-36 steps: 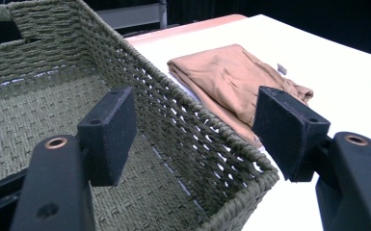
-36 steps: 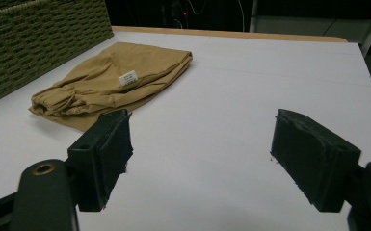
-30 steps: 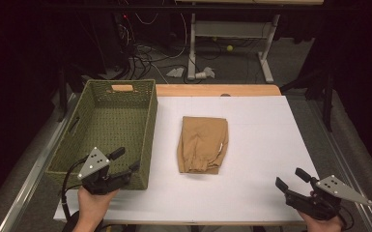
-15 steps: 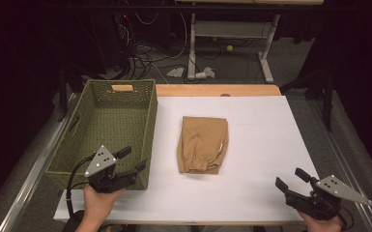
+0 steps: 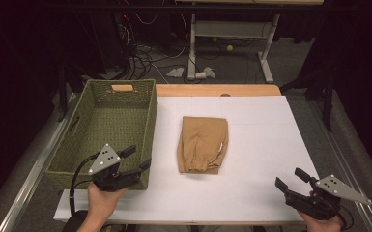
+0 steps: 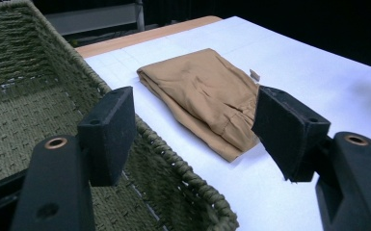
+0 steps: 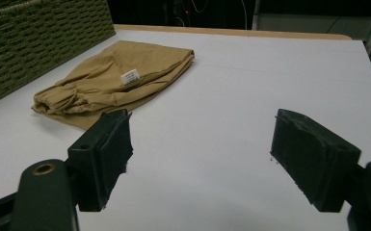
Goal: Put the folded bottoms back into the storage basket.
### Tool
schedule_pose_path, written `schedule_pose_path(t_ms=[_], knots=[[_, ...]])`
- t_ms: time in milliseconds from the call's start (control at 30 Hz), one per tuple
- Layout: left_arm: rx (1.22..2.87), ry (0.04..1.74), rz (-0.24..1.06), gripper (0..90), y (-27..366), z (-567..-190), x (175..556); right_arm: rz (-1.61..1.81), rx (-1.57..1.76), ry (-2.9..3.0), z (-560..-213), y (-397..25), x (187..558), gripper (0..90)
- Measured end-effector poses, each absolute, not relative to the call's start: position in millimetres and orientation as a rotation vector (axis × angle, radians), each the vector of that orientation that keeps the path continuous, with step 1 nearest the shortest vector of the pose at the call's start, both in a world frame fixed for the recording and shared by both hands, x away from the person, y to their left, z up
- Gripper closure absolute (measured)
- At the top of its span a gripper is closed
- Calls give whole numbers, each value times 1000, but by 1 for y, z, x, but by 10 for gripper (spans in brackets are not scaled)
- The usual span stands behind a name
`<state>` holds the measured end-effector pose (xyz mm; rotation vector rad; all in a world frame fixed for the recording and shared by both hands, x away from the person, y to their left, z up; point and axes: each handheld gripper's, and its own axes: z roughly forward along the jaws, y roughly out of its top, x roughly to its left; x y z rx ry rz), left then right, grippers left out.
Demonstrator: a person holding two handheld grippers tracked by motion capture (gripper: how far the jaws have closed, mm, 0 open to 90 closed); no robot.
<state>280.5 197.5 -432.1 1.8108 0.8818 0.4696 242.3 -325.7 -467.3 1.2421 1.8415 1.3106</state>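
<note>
White table (image 5: pixel 261 145), green basket (image 5: pixel 108 121) beside tan garment (image 5: pixel 203 144)

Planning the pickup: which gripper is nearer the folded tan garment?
Left. The left gripper sits by the basket, just beside the garment; the right gripper waits farther off at the table's near right corner.

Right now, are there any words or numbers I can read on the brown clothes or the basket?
Small white tag on the folded tan garment: it carries faint print, too small and blurred to read.
Green woven basket: no words, numbers or signs.
White table surface: no writing that I can see.
So nothing here can be read.
</note>
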Motion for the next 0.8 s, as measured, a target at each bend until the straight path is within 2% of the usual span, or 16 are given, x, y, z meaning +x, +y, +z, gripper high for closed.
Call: schedule_pose_path(t_ms=[800], knots=[[1810,852,410,304,176,-427,290,1314,1242,1847,-468,-326,243,229]])
